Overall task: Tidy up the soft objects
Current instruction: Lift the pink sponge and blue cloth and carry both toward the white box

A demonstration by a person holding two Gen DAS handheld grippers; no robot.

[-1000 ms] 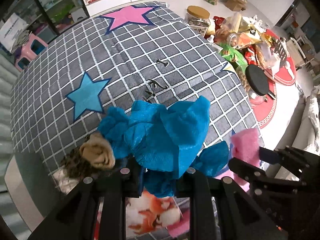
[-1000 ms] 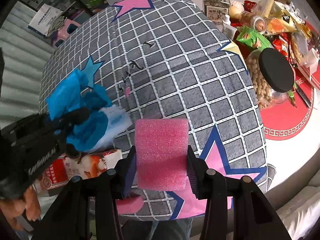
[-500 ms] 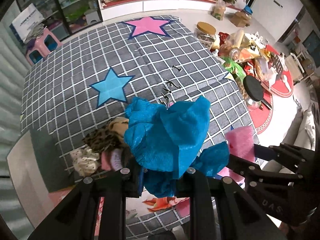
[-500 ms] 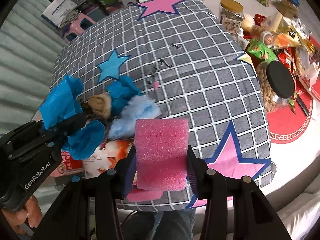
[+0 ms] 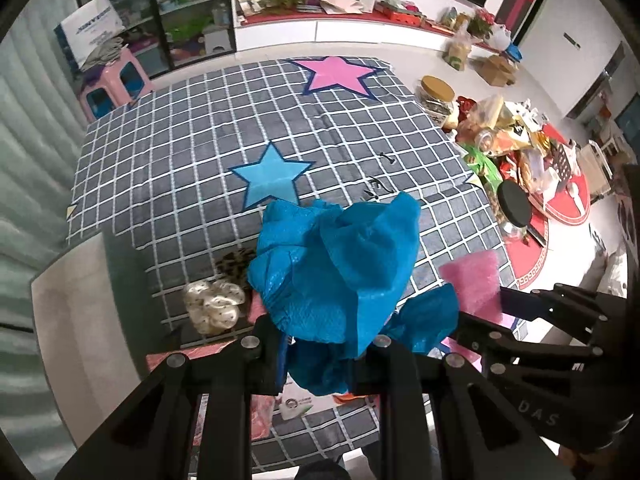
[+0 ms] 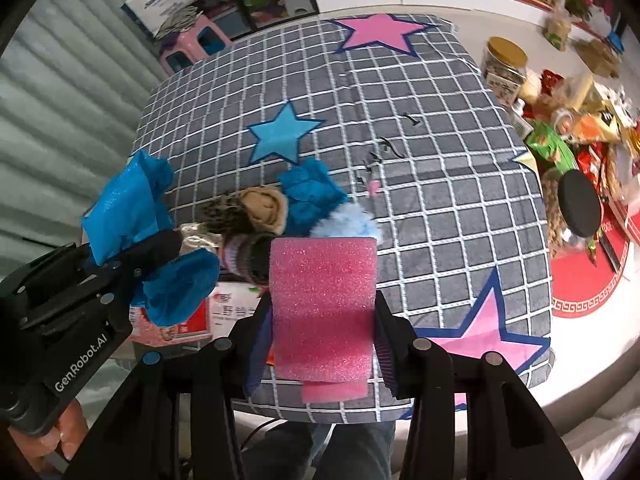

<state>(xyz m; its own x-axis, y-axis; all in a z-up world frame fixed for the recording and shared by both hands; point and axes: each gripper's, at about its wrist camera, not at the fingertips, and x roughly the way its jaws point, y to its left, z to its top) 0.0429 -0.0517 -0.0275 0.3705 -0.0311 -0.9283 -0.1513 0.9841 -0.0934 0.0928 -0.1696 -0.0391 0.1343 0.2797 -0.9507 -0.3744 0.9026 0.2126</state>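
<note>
You've got both grippers loaded and held high, pointing steeply down over the near edge of the checked bed (image 6: 440,208). Left gripper (image 5: 320,354) is clamped tight on a crumpled blue cloth (image 5: 336,268), pinched near its bottom, so the loose folds bulge out past the fingers and hide much of what's under them. Right gripper (image 6: 322,320) is clamped on a pink foam block (image 6: 323,304), partly closed, pads on its two sides and barely denting it, probably a light hold so it keeps its shape. Under you sits the remaining soft pile: a leopard scrunchie (image 6: 228,212), a tan one (image 6: 266,206), a cream one (image 5: 214,306), more blue cloth (image 6: 312,196) and a pale blue puff (image 6: 348,220), bunched beside a printed carton (image 6: 176,328), likely the sorting spot. Readable text: "GenRobot.AI" on the left gripper's body in the right view, "DAS" on the right gripper in the left view. Carton print and the sign by the pink stool (image 6: 192,42) are too small to read. Jars and snacks on the floor are unrelated.
</note>
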